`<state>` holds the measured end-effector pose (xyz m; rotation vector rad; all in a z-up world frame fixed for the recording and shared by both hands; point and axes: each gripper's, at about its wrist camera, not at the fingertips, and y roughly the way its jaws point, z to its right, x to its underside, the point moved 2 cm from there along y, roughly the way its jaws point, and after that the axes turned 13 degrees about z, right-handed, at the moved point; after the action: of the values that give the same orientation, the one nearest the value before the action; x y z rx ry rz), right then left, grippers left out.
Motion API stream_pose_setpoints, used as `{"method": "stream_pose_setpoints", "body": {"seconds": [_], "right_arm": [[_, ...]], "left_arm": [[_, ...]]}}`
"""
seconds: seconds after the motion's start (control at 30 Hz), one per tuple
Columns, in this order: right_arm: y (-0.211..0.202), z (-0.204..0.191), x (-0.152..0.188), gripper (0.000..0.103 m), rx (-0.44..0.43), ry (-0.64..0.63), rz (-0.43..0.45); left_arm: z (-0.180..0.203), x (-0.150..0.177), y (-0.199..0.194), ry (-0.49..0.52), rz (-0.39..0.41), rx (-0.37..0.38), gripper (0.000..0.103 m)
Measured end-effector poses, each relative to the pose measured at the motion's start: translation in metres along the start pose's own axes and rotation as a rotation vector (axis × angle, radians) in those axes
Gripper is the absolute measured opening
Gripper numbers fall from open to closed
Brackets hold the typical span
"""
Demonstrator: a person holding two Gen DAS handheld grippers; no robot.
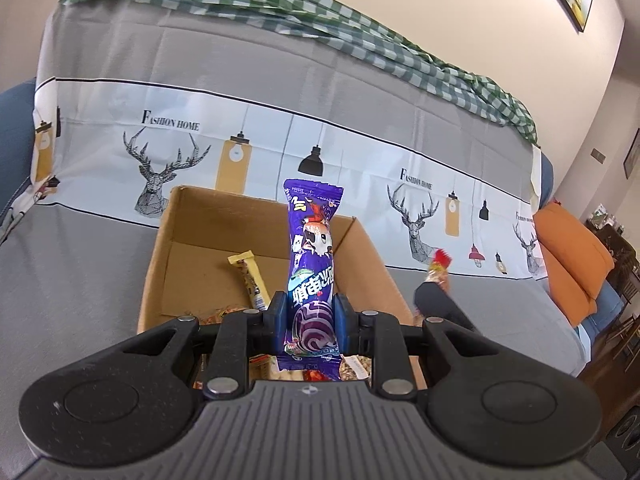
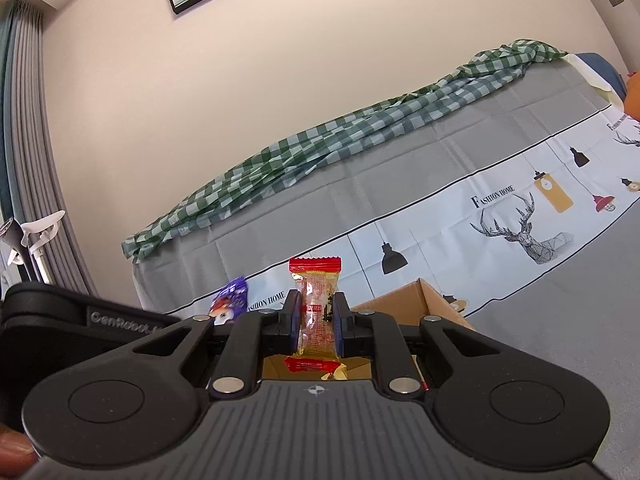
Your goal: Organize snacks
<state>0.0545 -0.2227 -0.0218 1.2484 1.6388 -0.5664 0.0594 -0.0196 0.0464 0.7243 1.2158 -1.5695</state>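
**Both grippers loaded, box partly filled**

Your left gripper (image 1: 311,322) has its jaws pinched on a long purple foil snack packet (image 1: 312,256) printed with cartoon figures, gripped low on its body so most of it stands upright above the fingers. It sits over the near side of the open brown cardboard box (image 1: 360,240), which rests on the grey printed cloth (image 1: 100,260) with deer heads and hanging lamps.

Your right gripper (image 2: 316,322) is clamped on a slim clear packet with red crimped ends (image 2: 318,312), also held upright between the pads. In the right wrist view a corner of the same cardboard box shows just beyond and to the right of the fingers, so this packet looks near the box, though you cannot tell whether it is above the opening.

Inside the box you already have a pale yellow bar wrapper (image 1: 250,280) lying on the floor, plus several other wrappers along the near wall, mostly hidden behind the left gripper. So some sorting looks done. What appears left is releasing these two packets into the box; whether more snacks wait outside it is not visible.
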Motion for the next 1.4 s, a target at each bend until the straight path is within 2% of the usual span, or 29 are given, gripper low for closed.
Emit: {"method": "stream_pose_setpoints", "body": {"seconds": [0.07,0.13,0.17,0.2,0.23,0.3,0.43,0.6,0.73,0.83,0.9,1.0,1.1,1.23,1.4], "right_arm": [[0.001,0.0,0.001,0.023,0.004,-0.002,-0.011],[0.004,0.001,0.001,0.05,0.025,0.007,-0.032],[0.003,0.004,0.0,0.055,0.037,0.014,-0.027],[0.002,0.006,-0.001,0.065,0.042,0.022,-0.019],[0.001,0.007,-0.002,0.075,0.046,0.025,-0.017],[-0.001,0.006,-0.002,0.086,0.053,0.014,-0.027],[-0.004,-0.004,-0.002,0.101,0.054,-0.042,-0.06],[-0.015,-0.017,-0.003,0.102,0.053,-0.132,-0.144],[-0.031,-0.021,-0.01,0.102,0.068,-0.222,-0.202],[-0.047,-0.015,-0.017,0.102,0.096,-0.282,-0.228],[-0.058,-0.003,-0.015,0.102,0.13,-0.303,-0.263],[-0.067,0.015,-0.007,0.102,0.212,-0.306,-0.344],[-0.076,0.025,-0.008,0.102,0.197,-0.29,-0.314],[-0.068,0.031,0.006,0.102,0.216,-0.277,-0.361],[-0.059,0.021,0.016,0.102,0.189,-0.317,-0.363]], "left_arm": [[0.002,-0.002,0.002,0.016,-0.013,0.001,0.026],[0.0,-0.005,-0.002,0.025,0.004,0.008,0.037],[-0.003,-0.006,-0.008,0.028,0.026,0.016,0.047],[-0.007,-0.006,-0.014,0.027,0.048,0.015,0.057],[-0.012,-0.005,-0.02,0.018,0.062,0.007,0.061],[-0.023,-0.001,-0.033,-0.016,0.074,-0.007,0.071],[-0.041,0.015,-0.058,-0.045,0.078,-0.066,0.08],[-0.052,0.038,-0.077,-0.014,0.022,-0.157,0.081],[-0.052,0.054,-0.088,-0.01,-0.005,-0.169,0.085],[-0.049,0.066,-0.089,-0.031,-0.036,-0.142,0.085],[-0.045,0.073,-0.088,-0.034,-0.043,-0.131,0.096],[-0.039,0.083,-0.085,-0.02,-0.04,-0.139,0.102],[-0.037,0.094,-0.081,-0.014,-0.051,-0.16,0.102],[-0.041,0.108,-0.071,0.009,-0.083,-0.18,0.102],[-0.054,0.117,-0.062,-0.007,-0.121,-0.202,0.102]]}}
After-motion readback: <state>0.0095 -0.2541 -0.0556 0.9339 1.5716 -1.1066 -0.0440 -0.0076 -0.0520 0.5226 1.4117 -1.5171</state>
